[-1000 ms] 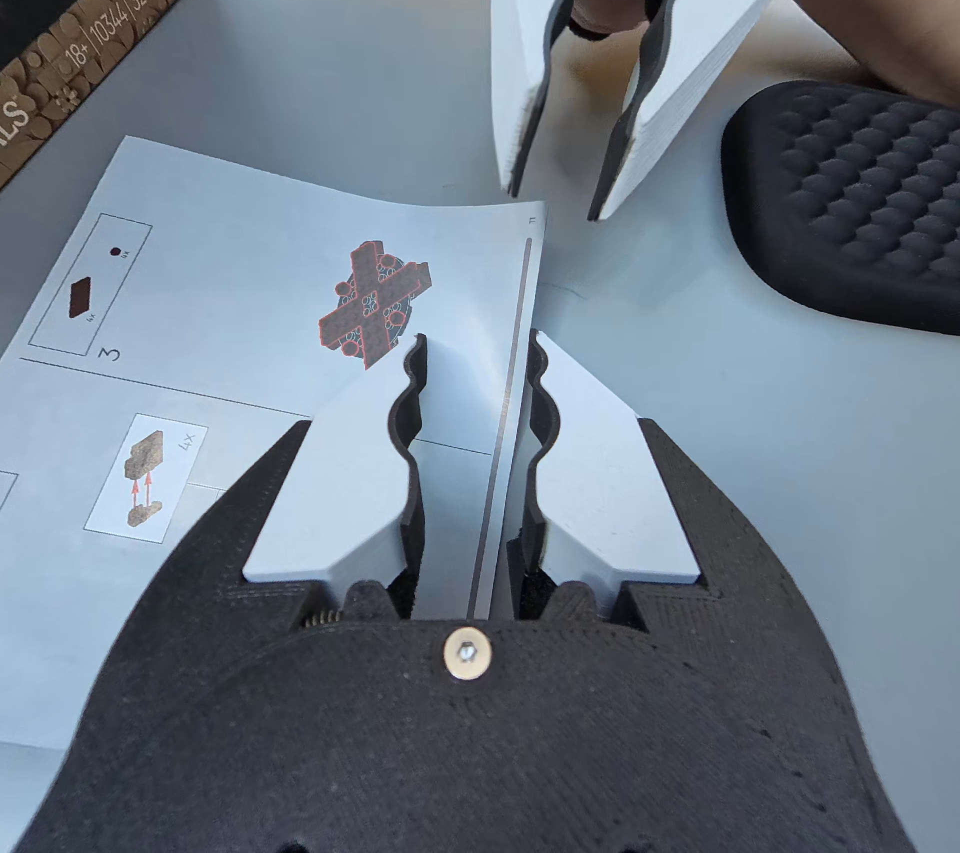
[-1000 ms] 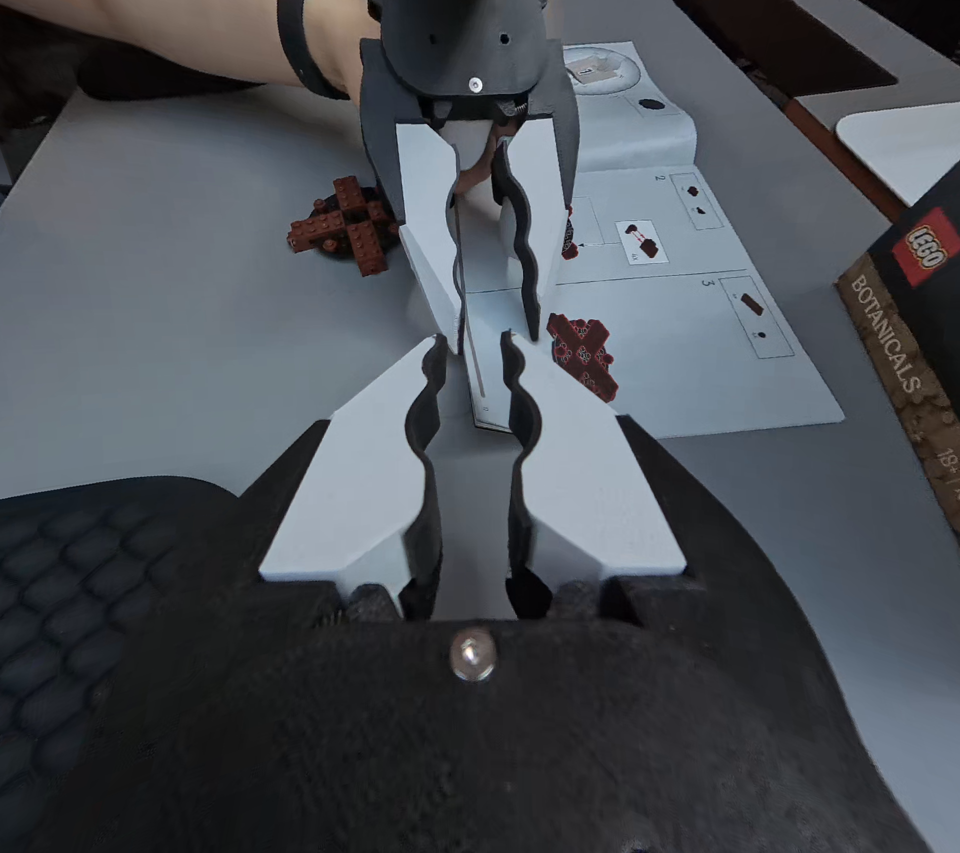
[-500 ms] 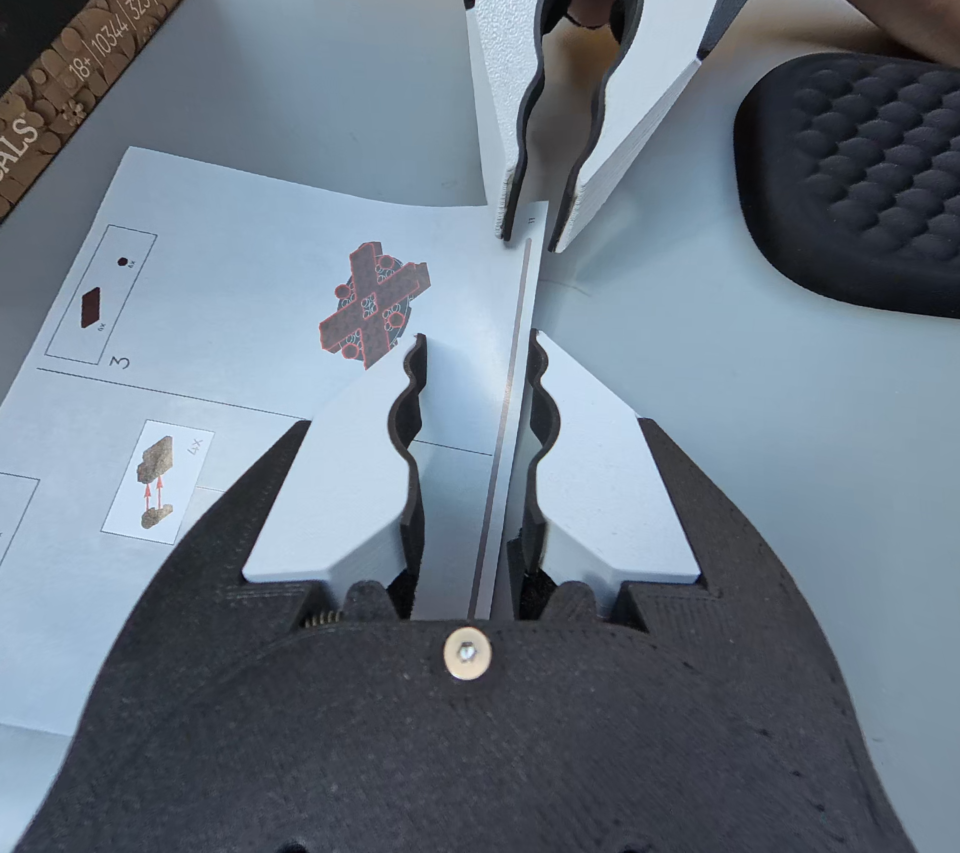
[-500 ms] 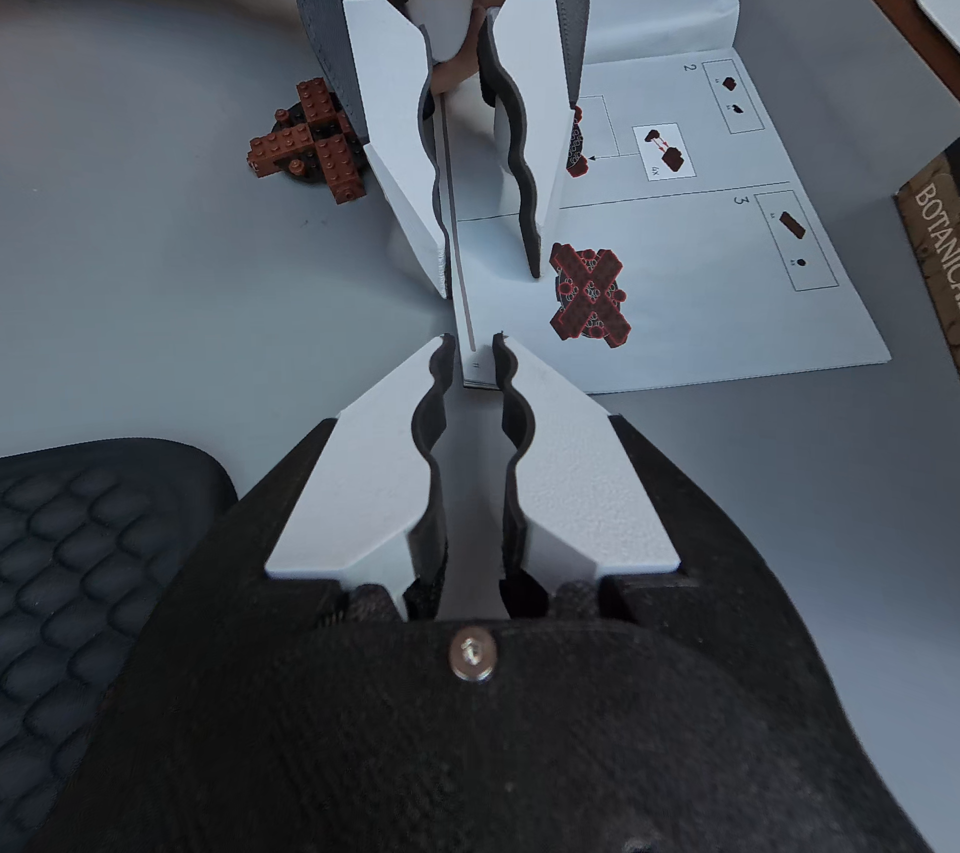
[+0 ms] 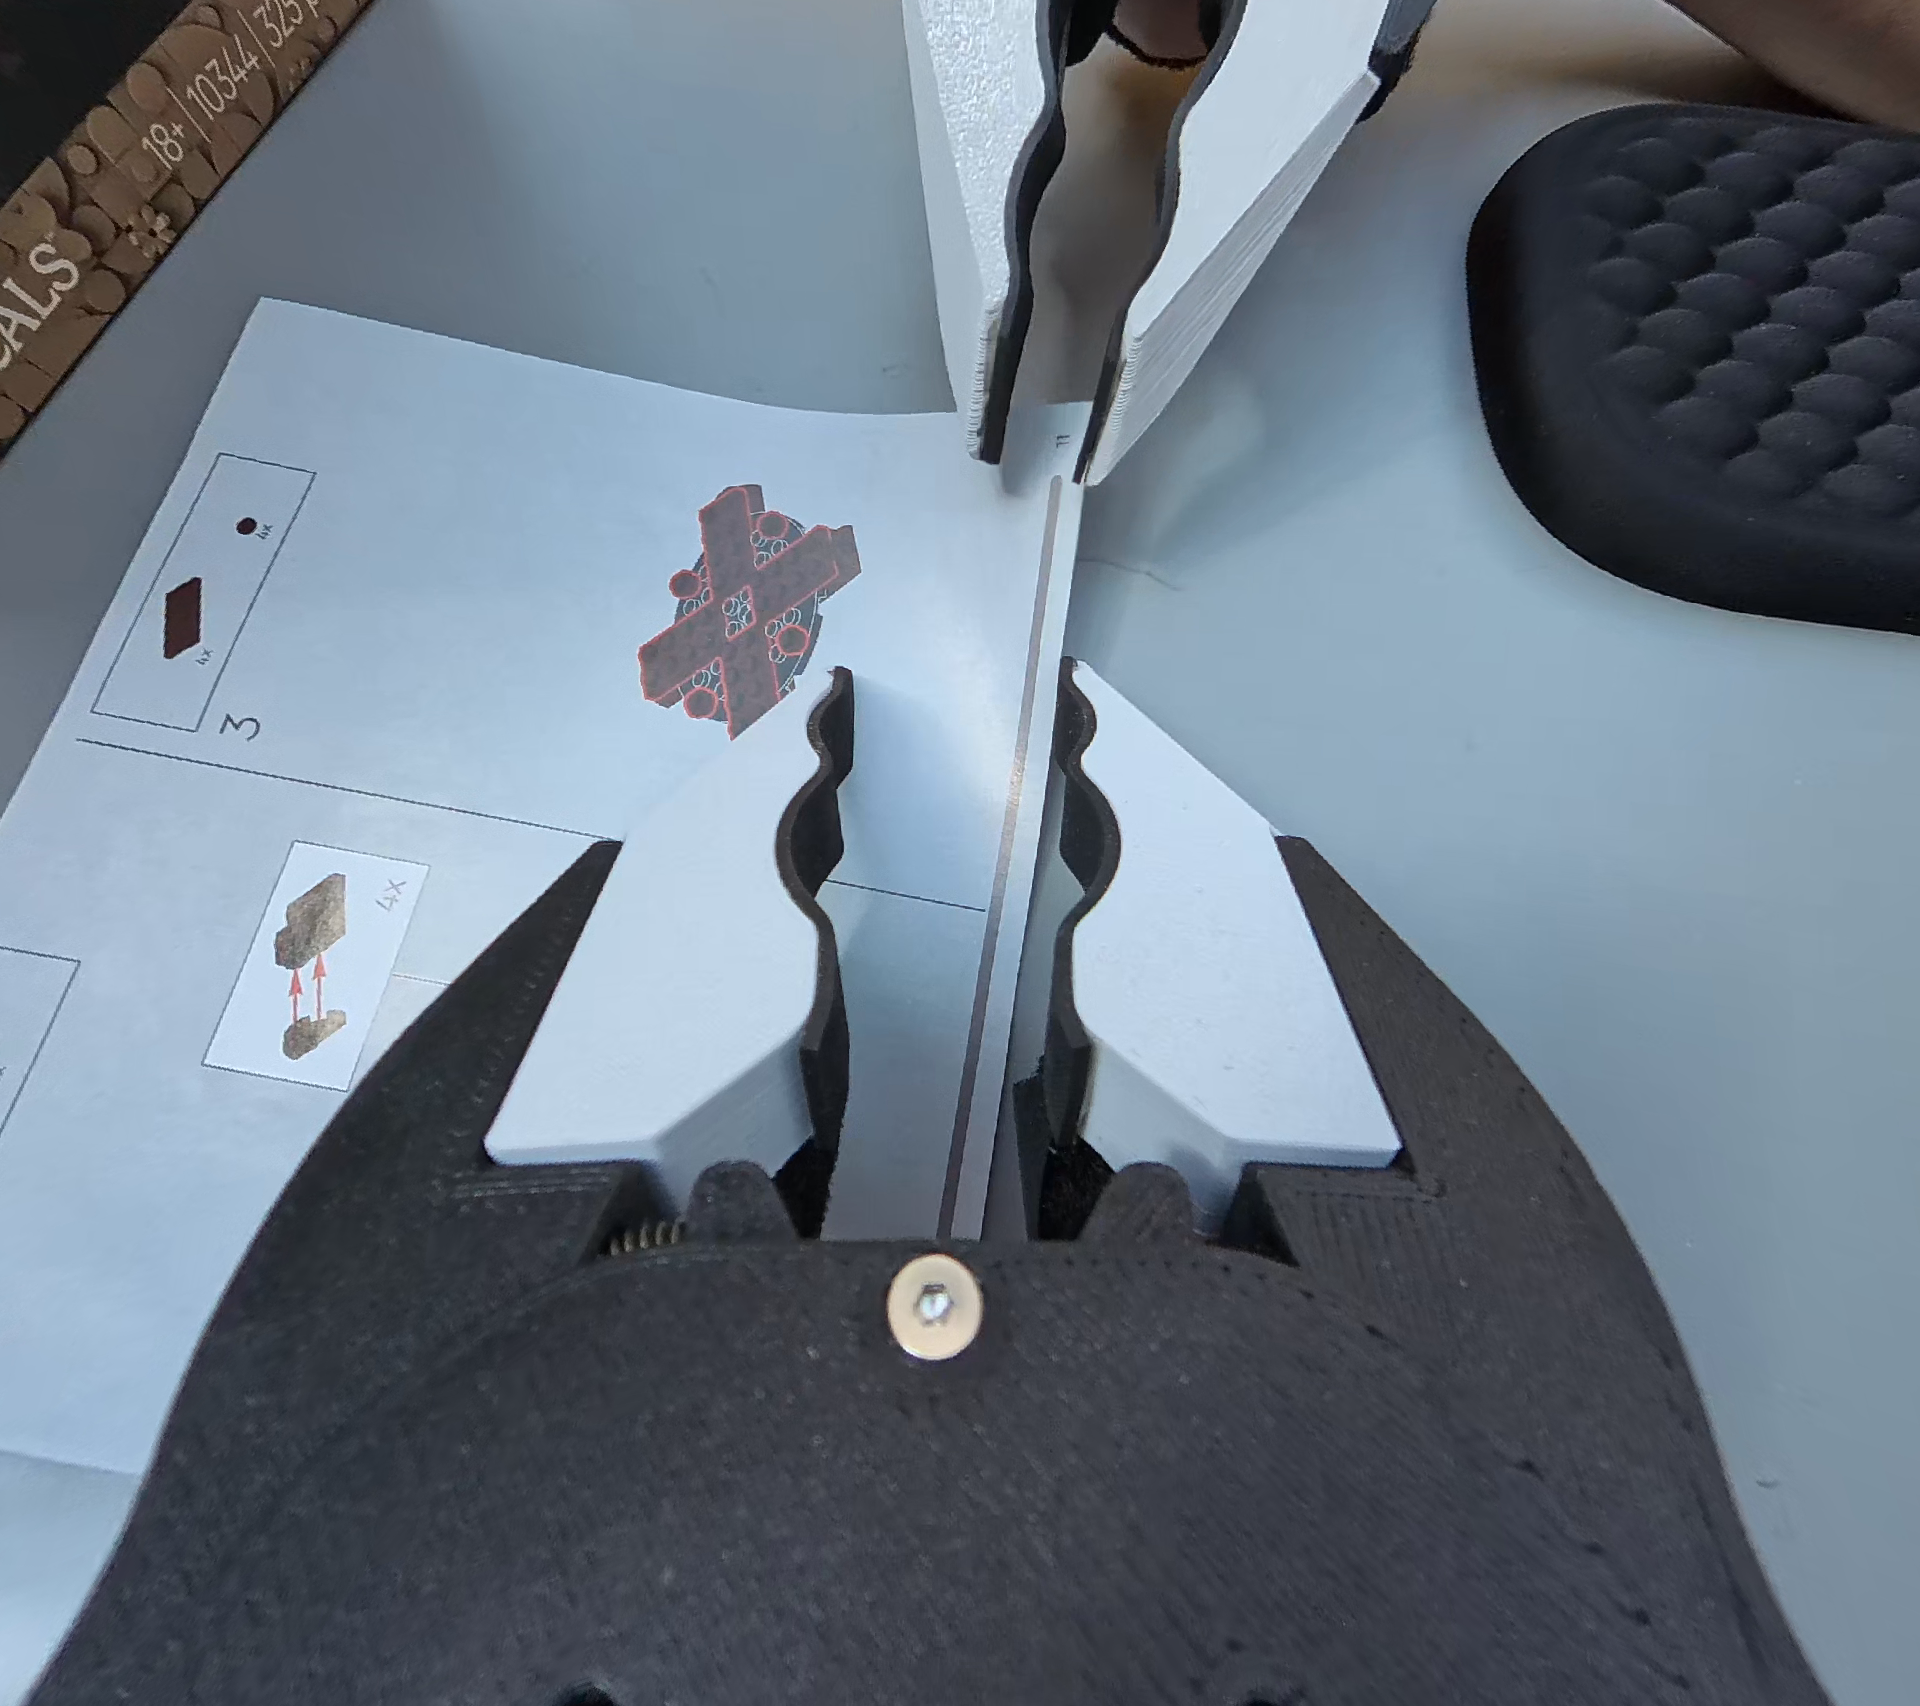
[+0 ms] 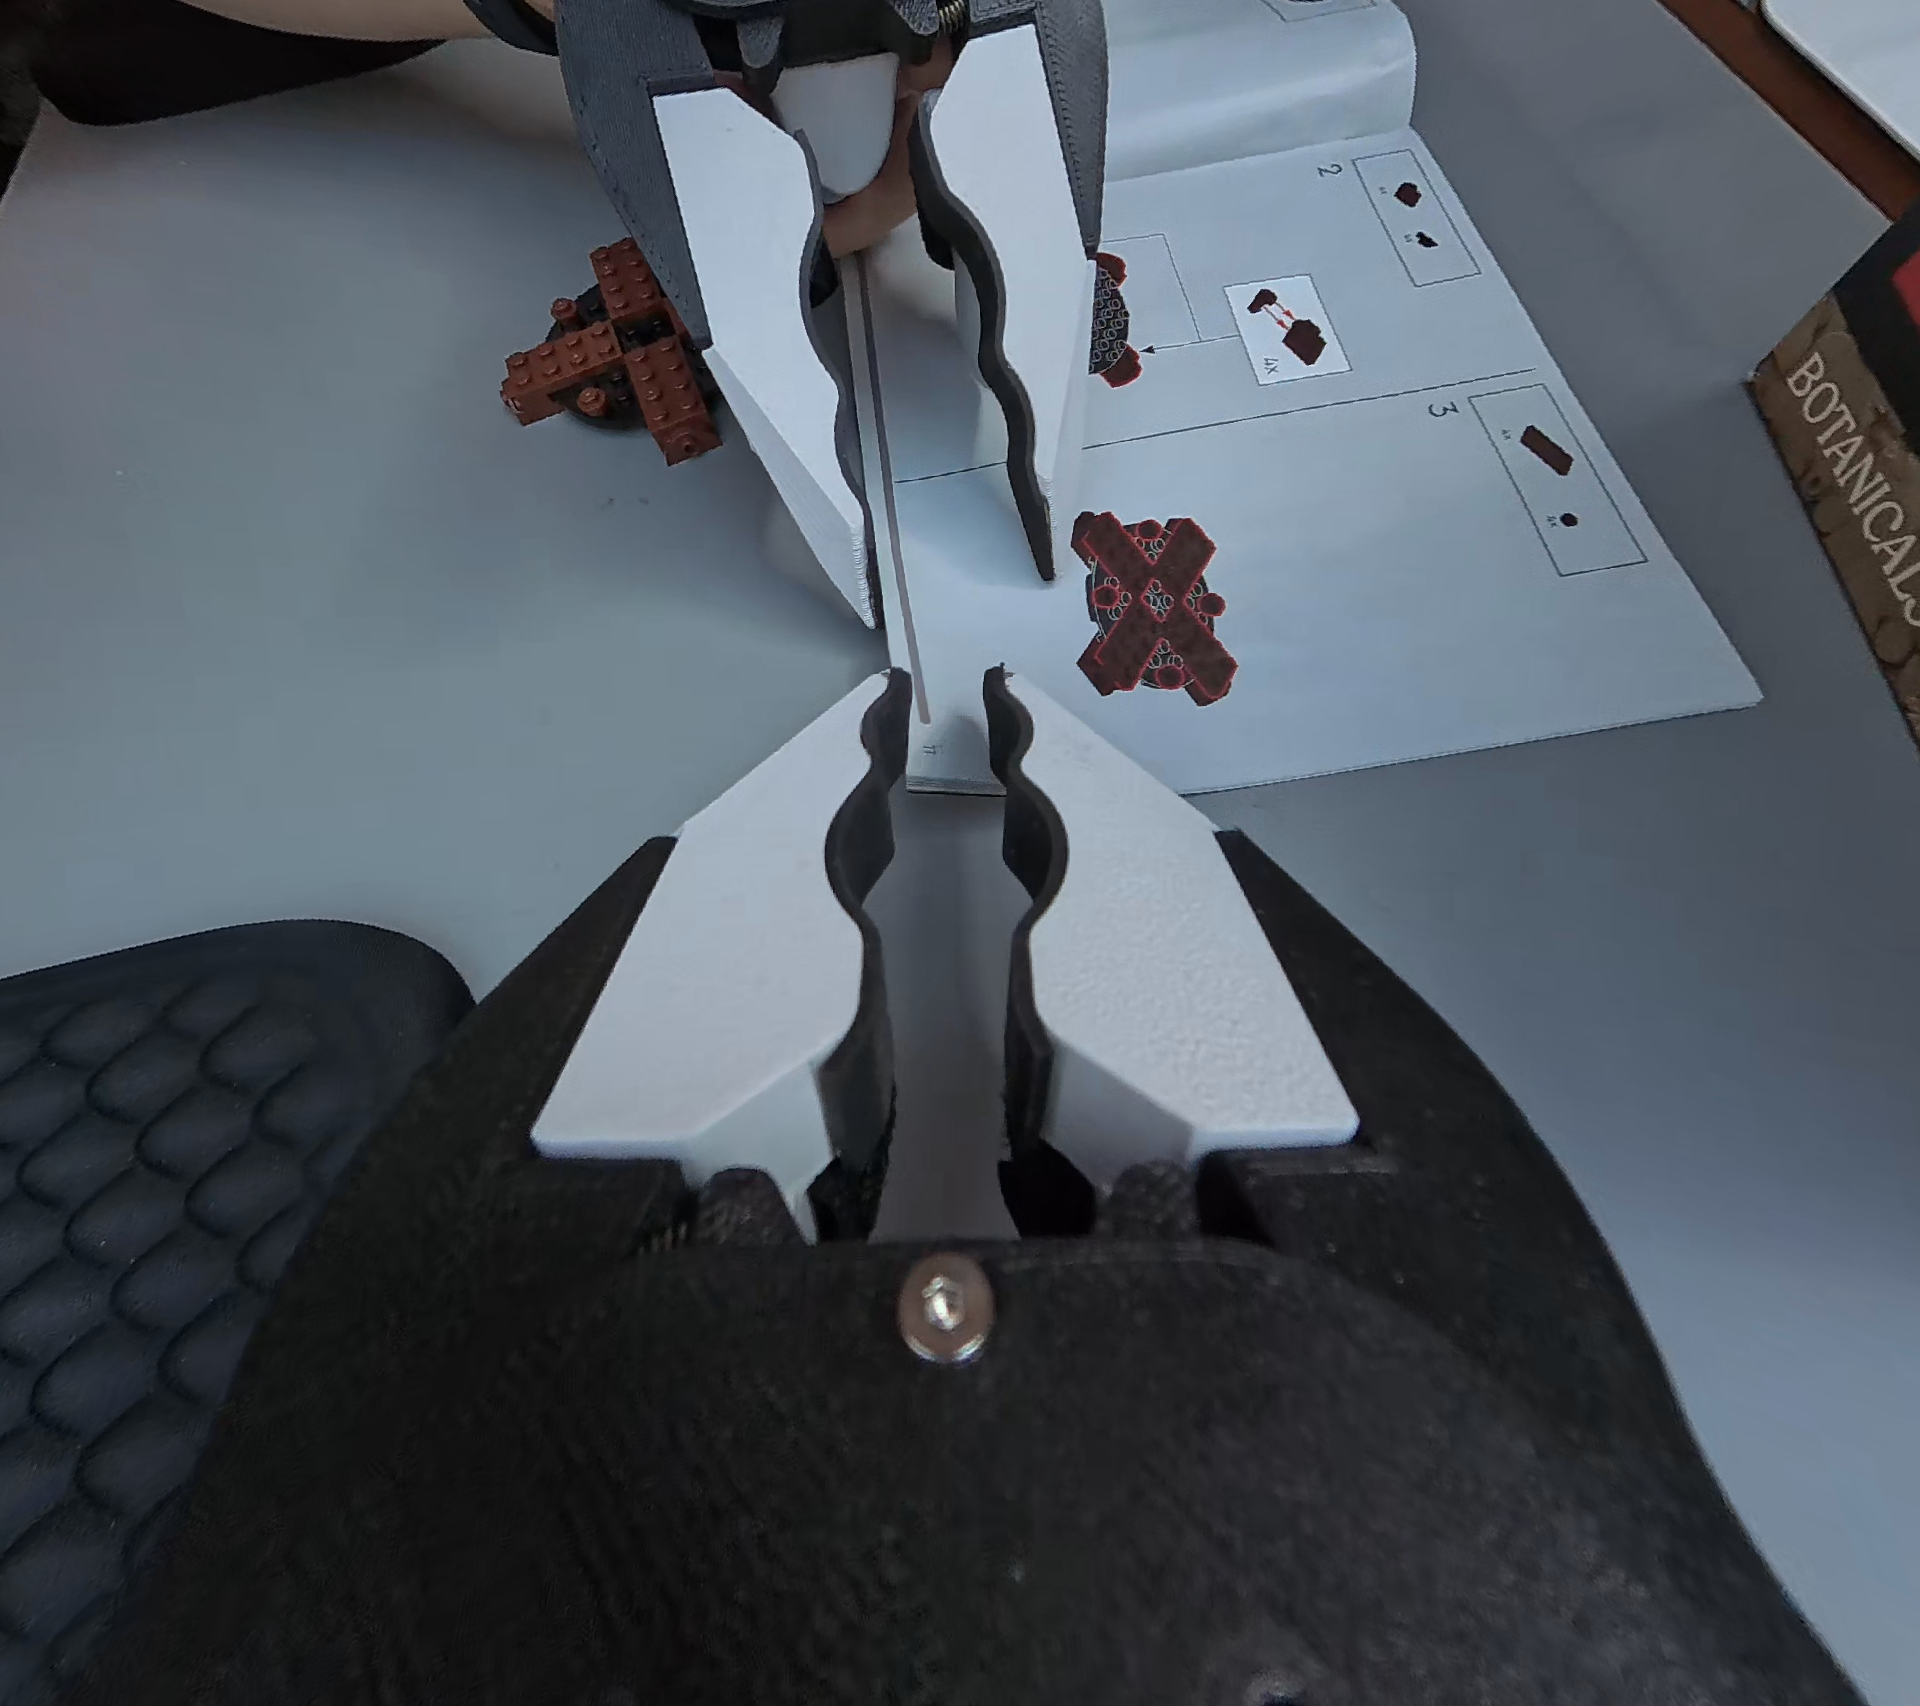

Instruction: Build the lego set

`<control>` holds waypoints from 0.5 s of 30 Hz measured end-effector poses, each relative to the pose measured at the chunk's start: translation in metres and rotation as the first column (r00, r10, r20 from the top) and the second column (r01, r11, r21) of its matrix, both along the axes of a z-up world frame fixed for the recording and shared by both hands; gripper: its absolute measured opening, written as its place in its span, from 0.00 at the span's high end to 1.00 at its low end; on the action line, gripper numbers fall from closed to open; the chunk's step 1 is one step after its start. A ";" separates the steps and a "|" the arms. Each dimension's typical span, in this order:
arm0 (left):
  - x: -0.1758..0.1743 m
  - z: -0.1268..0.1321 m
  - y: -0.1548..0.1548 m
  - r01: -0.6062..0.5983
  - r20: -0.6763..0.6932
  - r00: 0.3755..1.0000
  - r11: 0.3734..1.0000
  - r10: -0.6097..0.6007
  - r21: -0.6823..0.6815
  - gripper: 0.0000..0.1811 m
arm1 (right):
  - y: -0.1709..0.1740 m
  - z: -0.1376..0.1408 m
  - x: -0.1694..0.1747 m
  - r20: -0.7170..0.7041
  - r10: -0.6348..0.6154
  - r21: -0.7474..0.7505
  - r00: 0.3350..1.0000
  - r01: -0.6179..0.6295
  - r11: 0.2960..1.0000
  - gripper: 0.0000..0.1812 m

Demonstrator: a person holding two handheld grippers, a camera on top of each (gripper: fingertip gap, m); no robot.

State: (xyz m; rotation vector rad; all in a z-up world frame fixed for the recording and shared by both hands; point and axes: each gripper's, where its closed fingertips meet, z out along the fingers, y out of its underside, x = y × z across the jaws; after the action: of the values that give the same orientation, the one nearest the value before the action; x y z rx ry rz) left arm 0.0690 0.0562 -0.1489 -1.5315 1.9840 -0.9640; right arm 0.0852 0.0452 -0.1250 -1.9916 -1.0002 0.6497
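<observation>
You are holding both tongs over the instruction booklet (image 6: 1351, 617), tips pointing at each other. Your left gripper (image 5: 951, 680) is standing partly open with the booklet's page edge running up the gap between its fingers, but it is not squeezing it. Your right gripper (image 6: 940, 680) is open a little too, with the booklet's near corner sitting between its tips; it may be touching the paper, but that is hard to see. The build is just starting: only the small brown lego cross (image 6: 613, 368) is made, and it is lying beside the left gripper, off the paper. The booklet's long side is running straight from one gripper to the other. Many steps are waiting.
</observation>
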 end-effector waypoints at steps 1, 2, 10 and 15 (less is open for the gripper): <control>0.000 0.000 0.000 0.000 0.000 1.000 1.000 0.000 0.001 0.79 | 0.001 0.001 0.001 -0.002 -0.007 0.002 1.000 0.007 1.000 0.92; 0.000 0.000 0.000 0.000 0.001 1.000 1.000 0.000 0.001 0.79 | 0.001 0.002 0.001 -0.010 -0.005 0.005 1.000 0.005 1.000 0.92; 0.000 0.000 0.000 0.001 0.002 1.000 1.000 -0.001 -0.014 0.79 | -0.004 -0.004 0.005 0.031 0.015 0.002 0.999 -0.015 1.000 0.92; 0.000 0.000 0.000 0.002 0.002 1.000 1.000 -0.002 -0.013 0.79 | -0.001 -0.004 0.007 0.022 -0.006 0.005 1.000 0.006 1.000 0.92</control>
State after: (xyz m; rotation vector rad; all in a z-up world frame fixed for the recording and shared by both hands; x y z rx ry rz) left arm 0.0689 0.0563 -0.1486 -1.5353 1.9814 -0.9805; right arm 0.0927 0.0446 -0.1293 -2.0006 -1.0081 0.6221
